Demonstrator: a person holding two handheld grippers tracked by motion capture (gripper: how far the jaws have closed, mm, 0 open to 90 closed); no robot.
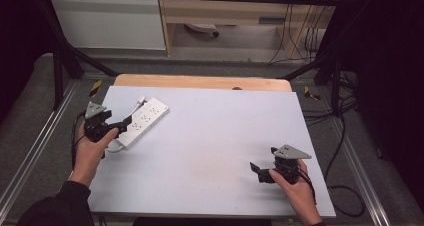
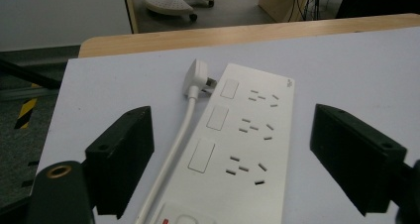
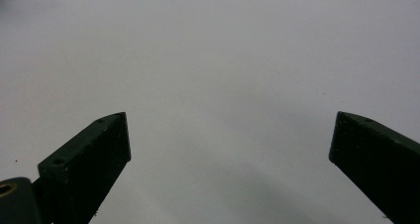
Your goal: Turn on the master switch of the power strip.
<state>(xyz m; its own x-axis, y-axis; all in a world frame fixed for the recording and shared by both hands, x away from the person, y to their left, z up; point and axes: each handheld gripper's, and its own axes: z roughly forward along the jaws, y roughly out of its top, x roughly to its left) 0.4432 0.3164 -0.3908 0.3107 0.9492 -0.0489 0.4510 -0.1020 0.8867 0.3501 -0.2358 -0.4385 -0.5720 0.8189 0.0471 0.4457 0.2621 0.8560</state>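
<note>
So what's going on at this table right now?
A person holds a gripper in each hand over a pale table. The left gripper is open at the near end of a white power strip, its jaws either side of it but not closed on it. The strip's own cord and plug lie alongside it. The right gripper is open too, over bare table at the near right, holding nothing.

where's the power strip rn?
The power strip lies flat at the table's far left in the high view, just ahead of the left claw, whose open jaws frame it in the left gripper view. Its plug rests beside its far end.
</note>
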